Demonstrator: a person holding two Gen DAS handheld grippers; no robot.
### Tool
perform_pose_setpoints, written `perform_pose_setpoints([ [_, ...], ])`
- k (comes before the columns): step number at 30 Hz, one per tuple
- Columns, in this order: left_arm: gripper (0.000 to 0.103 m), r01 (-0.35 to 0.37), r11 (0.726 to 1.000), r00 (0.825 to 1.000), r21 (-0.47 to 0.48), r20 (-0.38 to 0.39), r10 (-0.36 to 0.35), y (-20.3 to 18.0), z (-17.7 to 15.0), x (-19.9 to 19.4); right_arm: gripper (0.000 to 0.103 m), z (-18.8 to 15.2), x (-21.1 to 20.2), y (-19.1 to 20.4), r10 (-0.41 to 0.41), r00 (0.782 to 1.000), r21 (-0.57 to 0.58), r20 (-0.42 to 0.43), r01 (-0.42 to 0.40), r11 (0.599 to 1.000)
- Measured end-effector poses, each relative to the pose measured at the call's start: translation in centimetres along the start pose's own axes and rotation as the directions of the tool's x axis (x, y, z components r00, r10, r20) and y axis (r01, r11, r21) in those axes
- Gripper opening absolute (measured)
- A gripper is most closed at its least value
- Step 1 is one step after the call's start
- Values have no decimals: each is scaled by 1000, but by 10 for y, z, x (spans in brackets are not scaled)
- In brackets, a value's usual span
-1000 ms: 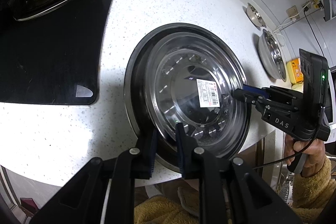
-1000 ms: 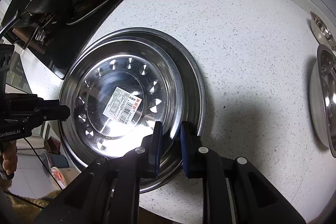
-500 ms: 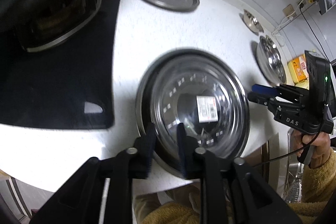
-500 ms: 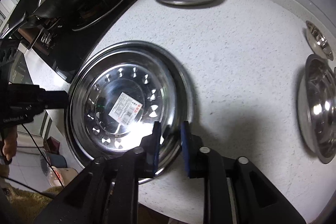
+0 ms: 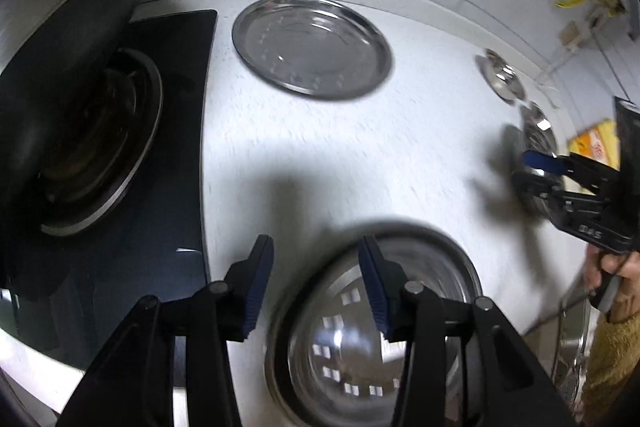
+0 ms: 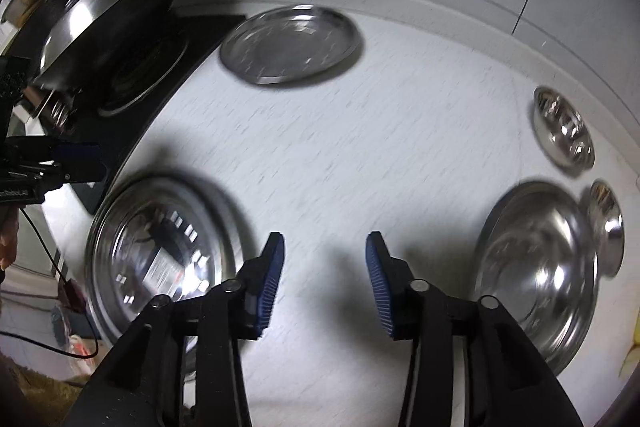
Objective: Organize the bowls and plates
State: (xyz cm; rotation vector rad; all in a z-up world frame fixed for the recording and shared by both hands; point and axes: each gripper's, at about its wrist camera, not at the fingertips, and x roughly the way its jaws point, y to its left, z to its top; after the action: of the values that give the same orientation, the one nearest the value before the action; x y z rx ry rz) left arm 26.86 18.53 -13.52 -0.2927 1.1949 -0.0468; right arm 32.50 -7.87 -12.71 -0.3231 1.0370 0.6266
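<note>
Stacked plates (image 6: 160,259) carry an unreadable barcode sticker (image 6: 162,264); both tools (image 5: 316,259) (image 6: 325,259) opening, empty.

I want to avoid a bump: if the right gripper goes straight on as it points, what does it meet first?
Probably bare countertop: the right gripper, empty and opening, points between the stacked plates and the large bowl.

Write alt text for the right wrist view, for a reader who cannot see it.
The right gripper, jaws opening and empty, hangs over a speckled white counter between stacked steel plates and a large steel bowl. A single plate lies farther back beside a wok, two small bowls at right.
</note>
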Motion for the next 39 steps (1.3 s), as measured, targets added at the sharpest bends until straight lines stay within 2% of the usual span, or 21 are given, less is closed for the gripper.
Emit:
perform_pose_setpoints([
  [6,42,-97,995,995,-29,9,97,3,55,35,43,49,20,-23,20,1000,43,12,-20,999],
  [10,42,-179,983,983,-51,28,180,7,85,55,43,79,41,-34,30,1000,59,2,-30,998],
  [14,42,-228,969,972,-98,32,233,14,108,71,43,101,62,-37,40,999,58,-11,-39,998],
  [18,42,-218,965,974,-149,37,225,24,122,78,43,120,84,-39,62,998,73,-11,-61,995],
  [24,42,-212,962,974,-173,38,221,28,132,87,43,147,116,-44,118,993,125,0,-117,985],
  [34,42,-215,948,973,-236,25,227,43,143,102,43,166,147,-46,159,987,159,1,-157,975],
  [39,41,-209,942,973,-264,37,227,48,147,109,35,170,152,-46,163,987,144,13,-163,976],
])
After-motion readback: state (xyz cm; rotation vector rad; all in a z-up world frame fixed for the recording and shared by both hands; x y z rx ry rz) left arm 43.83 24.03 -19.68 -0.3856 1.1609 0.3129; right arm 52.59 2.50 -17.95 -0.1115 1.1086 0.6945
